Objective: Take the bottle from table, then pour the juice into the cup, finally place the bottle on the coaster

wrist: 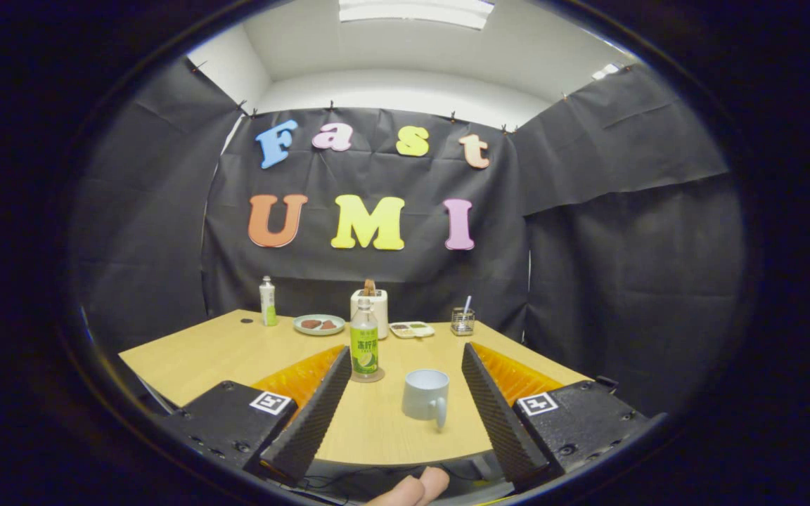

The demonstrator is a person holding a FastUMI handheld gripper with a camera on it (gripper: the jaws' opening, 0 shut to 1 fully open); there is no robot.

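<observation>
A clear bottle (pixel 364 341) with a green label and pale juice stands upright on a small round brown coaster (pixel 368 377) on the wooden table (pixel 222 351). It is just ahead of my left fingertip (pixel 342 355), close to it but not touching. A pale grey-blue cup (pixel 426 395) with its handle turned toward me stands between my fingers, nearer the right one. My gripper (pixel 405 349) is wide open and holds nothing.
Along the table's far edge stand a white bottle with a green label (pixel 267 301), a plate of food (pixel 318 324), a white container (pixel 370 309), a small tray (pixel 412 329) and a glass holder (pixel 462 320). A person's fingertips (pixel 412 488) show below the table's near edge.
</observation>
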